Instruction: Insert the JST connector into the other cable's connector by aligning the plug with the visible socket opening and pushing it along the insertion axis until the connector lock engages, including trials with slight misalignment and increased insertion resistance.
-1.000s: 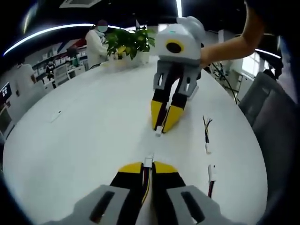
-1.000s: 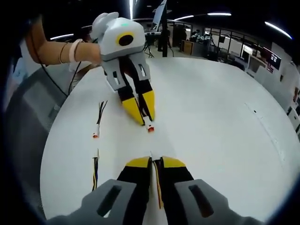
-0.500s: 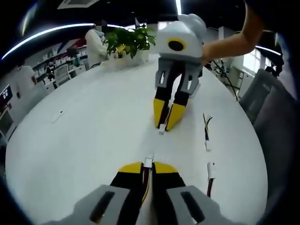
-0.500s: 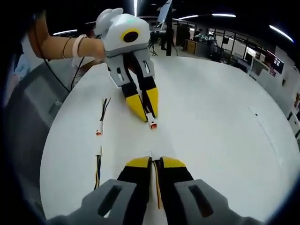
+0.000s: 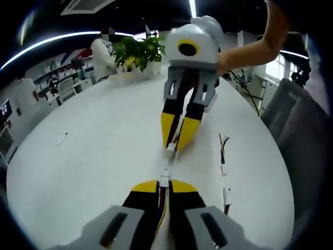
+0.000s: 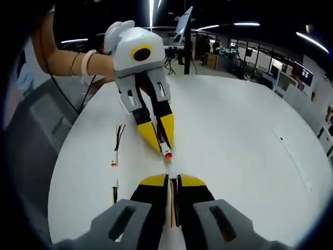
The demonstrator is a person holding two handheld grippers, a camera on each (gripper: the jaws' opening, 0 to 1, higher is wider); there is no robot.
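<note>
My left gripper [image 5: 165, 184] is shut on a wired cable whose white connector [image 5: 165, 180] sticks out past its yellow tips. Just beyond it, my right gripper [image 5: 175, 140] comes down from the top, shut on the other cable with its small white plug [image 5: 170, 148] pointing at mine. From the right gripper view, the right gripper [image 6: 168, 180] holds that thin white plug [image 6: 168, 173], and the left gripper [image 6: 161, 141] faces it with an orange-tipped connector [image 6: 166, 154]. The two connectors stand nearly tip to tip, a small gap apart, above the white round table [image 5: 93, 156].
Two spare cables with connectors [image 5: 222, 155] [image 5: 226, 197] lie on the table beside the grippers, seen again as cables [image 6: 115, 152] [image 6: 115, 190]. A potted plant [image 5: 136, 49] and a standing person [image 5: 102, 52] are at the far edge. A grey chair [image 5: 296, 125] stands by the table.
The two grippers have drawn closer together. The gap between the facing connectors has shrunk to a small one, and both stay gripped.
</note>
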